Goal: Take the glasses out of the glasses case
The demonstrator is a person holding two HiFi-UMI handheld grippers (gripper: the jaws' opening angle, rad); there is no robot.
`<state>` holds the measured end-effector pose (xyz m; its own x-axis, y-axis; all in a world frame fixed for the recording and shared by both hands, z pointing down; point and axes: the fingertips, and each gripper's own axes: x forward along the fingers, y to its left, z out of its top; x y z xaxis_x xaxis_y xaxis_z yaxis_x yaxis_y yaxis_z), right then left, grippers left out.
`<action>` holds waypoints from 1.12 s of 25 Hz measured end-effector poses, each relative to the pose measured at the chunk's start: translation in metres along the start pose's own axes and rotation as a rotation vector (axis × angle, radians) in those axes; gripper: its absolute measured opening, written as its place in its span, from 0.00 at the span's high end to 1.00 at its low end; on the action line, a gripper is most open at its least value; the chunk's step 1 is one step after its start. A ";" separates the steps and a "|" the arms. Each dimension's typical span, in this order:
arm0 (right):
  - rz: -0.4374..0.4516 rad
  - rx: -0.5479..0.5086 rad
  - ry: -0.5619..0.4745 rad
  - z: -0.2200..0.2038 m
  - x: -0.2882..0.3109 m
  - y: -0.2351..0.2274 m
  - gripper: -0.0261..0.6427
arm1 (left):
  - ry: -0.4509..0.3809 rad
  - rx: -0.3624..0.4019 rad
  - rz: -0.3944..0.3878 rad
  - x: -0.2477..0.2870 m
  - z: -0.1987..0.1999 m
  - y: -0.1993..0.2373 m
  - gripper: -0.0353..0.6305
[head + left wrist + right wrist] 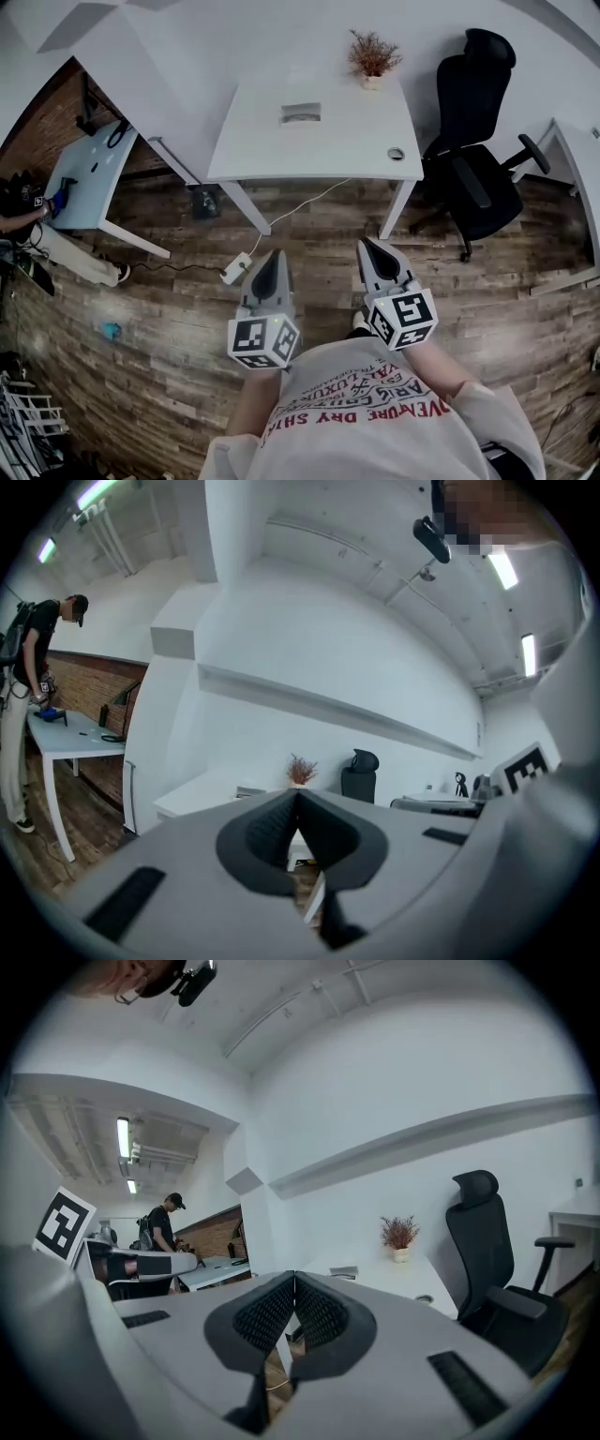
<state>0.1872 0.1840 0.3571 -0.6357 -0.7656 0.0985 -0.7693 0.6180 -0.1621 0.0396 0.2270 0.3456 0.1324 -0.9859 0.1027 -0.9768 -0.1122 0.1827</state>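
Observation:
The glasses case (301, 112) is a small grey box that lies closed on the white table (272, 150) ahead of me, near its far side. No glasses show. The case also appears small in the left gripper view (249, 790) and the right gripper view (343, 1270). My left gripper (273, 255) and right gripper (367, 246) are held side by side over the wooden floor, well short of the table and pointing toward it. Both are shut with nothing between the pads, as the left gripper (298, 796) and right gripper (294, 1276) show in their own views.
A potted dried plant (372, 58) and a small round object (396, 154) sit on the table's right side. A black office chair (473, 141) stands to the right. A power strip (235, 269) with its cable lies on the floor. A second table (89, 173) and a person (28, 667) are at the left.

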 end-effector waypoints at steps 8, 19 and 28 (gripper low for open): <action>0.035 -0.021 0.066 0.005 0.056 -0.078 0.94 | 0.031 0.062 0.026 0.097 -0.004 -0.027 0.94; 0.029 0.006 0.132 -0.009 0.128 -0.126 0.94 | 0.089 0.102 0.010 0.184 -0.017 -0.011 0.94; -0.077 -0.005 0.187 -0.010 0.231 -0.153 0.94 | 0.076 0.161 -0.053 0.292 0.001 0.059 0.94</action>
<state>0.1572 -0.0852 0.4148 -0.5755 -0.7642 0.2913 -0.8160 0.5603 -0.1421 0.0207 -0.0679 0.3852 0.1913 -0.9665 0.1713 -0.9815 -0.1886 0.0317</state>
